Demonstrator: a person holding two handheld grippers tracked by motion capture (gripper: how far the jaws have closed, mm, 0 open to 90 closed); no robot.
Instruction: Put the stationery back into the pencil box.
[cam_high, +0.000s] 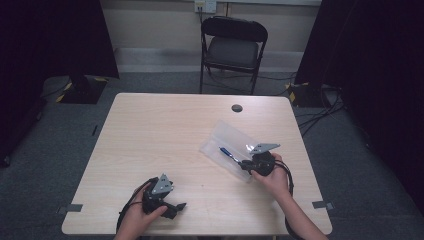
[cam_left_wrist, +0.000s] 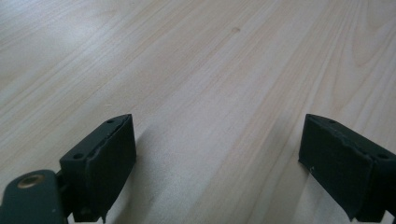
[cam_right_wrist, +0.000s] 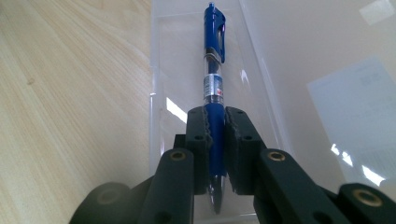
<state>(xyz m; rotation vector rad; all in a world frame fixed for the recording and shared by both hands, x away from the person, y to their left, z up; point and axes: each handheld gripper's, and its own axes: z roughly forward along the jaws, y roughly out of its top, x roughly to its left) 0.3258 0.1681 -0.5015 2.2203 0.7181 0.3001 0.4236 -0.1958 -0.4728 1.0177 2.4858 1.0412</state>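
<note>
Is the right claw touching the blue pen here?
Touching. The right gripper view shows the right claw with both pads pressed against the grip end of the blue pen, no gap on either side.

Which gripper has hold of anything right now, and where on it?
The right gripper clamps the blue pen on its grip section near the tip. The left gripper is open, holding nothing.

Pale wood table (cam_high: 165, 130) — clear plastic bag (cam_high: 225, 140) lies on it.
</note>
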